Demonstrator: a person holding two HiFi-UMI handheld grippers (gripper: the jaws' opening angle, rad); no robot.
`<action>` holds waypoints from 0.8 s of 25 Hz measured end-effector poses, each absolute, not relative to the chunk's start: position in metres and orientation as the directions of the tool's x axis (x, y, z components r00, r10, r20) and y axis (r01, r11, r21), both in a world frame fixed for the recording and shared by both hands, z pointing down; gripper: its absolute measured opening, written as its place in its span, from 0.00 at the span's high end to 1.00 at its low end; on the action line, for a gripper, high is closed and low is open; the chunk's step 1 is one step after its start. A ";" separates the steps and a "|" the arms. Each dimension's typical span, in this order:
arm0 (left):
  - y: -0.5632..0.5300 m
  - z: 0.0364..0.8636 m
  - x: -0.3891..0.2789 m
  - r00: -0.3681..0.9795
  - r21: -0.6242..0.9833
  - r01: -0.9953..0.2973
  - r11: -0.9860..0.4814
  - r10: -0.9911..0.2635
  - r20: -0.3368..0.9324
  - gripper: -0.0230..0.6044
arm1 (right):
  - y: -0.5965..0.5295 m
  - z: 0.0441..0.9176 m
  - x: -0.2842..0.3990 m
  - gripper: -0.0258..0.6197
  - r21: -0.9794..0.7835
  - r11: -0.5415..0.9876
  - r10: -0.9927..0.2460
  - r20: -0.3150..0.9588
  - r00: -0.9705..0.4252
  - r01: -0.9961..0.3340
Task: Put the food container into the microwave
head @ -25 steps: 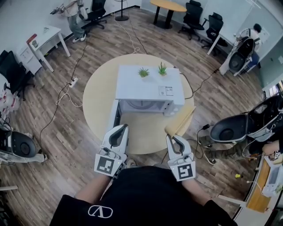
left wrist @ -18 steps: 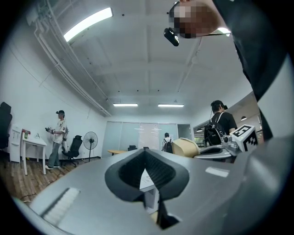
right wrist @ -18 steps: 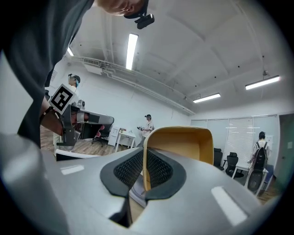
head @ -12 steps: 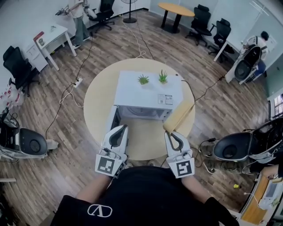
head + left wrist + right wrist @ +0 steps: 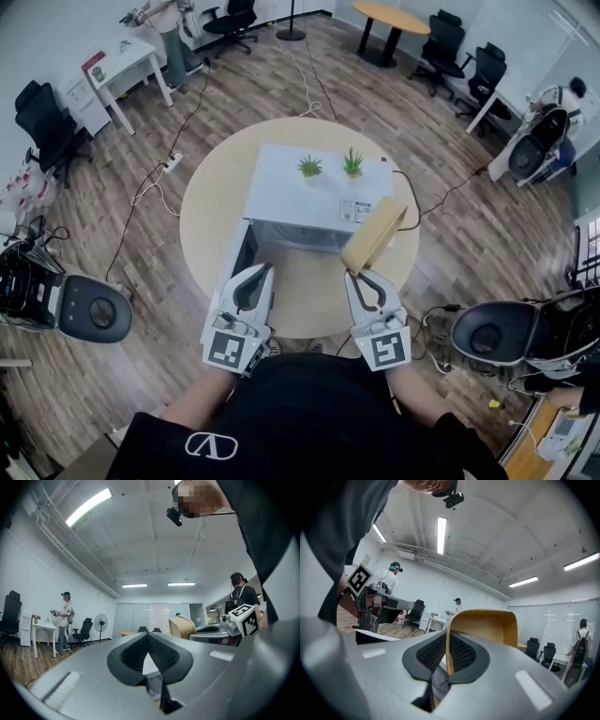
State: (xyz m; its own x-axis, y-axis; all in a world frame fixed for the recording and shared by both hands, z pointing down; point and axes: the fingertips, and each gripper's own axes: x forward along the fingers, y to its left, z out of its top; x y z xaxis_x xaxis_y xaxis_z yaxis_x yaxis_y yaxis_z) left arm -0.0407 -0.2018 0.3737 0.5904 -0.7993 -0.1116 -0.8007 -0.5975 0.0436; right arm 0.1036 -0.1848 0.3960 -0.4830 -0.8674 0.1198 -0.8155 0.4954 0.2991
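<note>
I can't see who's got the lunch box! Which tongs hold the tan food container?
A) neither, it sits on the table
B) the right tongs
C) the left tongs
B: the right tongs pinch the food container by its thin wall, lifted off the table, while the left tongs hold nothing.

An open office: swivel chairs [image 5: 42, 111], white desk [image 5: 120, 64], round meeting table [image 5: 398, 16], ceiling strip lights [image 5: 89, 507]

Clear to pass over the bare strip of worktop [image 5: 302, 292], straight toward the open microwave [image 5: 314, 195] mouth. Hemmed at left by the swung-out door [image 5: 240, 251] just beyond the left tongs [image 5: 255, 275]; at right by the tilted food container [image 5: 373, 234] at the near right corner.
</note>
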 end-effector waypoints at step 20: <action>-0.203 0.421 -0.081 0.498 0.122 -0.860 -0.495 -0.867 -0.008 0.96 | -0.165 0.508 -0.008 0.92 0.344 0.917 -0.371 0.542 -0.754 -0.203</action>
